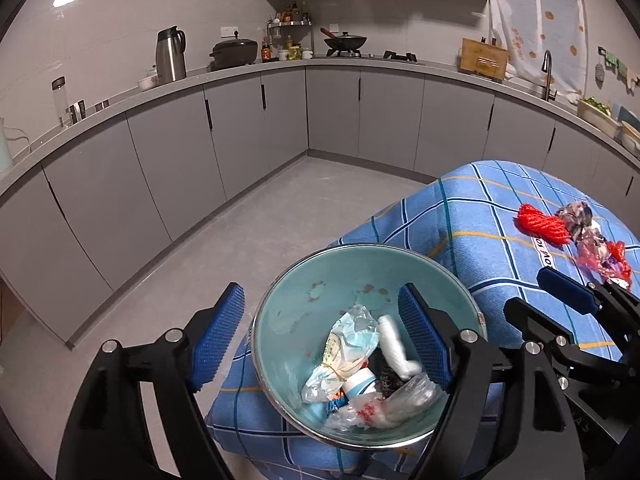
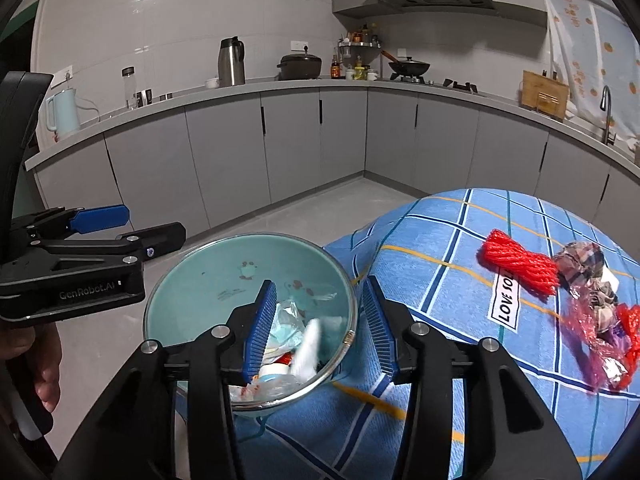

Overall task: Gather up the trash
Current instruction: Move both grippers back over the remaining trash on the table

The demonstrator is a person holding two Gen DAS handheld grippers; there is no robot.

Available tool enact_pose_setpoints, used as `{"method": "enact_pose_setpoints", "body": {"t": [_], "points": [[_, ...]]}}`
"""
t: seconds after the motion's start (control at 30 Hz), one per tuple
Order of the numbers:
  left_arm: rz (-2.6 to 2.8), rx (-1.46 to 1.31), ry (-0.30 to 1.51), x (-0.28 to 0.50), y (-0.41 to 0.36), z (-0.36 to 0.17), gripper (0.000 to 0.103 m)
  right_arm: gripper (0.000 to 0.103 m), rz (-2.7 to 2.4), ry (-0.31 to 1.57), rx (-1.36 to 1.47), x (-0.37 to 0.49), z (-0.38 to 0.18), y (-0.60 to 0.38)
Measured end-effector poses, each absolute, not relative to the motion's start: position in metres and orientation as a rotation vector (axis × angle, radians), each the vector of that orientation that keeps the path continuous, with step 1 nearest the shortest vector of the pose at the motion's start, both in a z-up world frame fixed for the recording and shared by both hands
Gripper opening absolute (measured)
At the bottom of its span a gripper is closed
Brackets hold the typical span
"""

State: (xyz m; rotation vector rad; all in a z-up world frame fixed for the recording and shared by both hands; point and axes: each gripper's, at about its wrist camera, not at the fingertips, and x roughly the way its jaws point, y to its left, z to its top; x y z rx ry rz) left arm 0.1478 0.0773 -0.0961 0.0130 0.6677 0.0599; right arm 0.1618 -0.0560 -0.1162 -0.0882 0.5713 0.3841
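We see red net [image 2: 520, 266] right of right claw [image 2: 320, 328], long axis across; left farther. Both claws released, empty, over bowl [image 2: 200, 276].

Home kitchen: stove [image 1: 348, 54], cabinets [image 1: 240, 128], sink faucet [image 1: 547, 76].

Steel thermos [image 2: 231, 62], black pot [image 2: 300, 67], wok [image 2: 409, 66] along grey countertop [image 2: 280, 85].
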Motion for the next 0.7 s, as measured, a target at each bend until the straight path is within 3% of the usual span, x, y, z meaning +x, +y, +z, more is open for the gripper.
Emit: {"method": "enact_pose_setpoints", "body": {"t": [0.17, 0.7], "points": [[0.060, 0.010, 0.661, 0.147, 0.076, -0.095, 0.084, 0.052, 0.381, 0.562, -0.084, 0.159, -0.113, -0.059], [0.009, 0.026, 0.655, 0.145, 0.047, -0.096, 0.085, 0.052, 0.308, 0.540, -0.073, 0.154, -0.106, -0.089]]}}
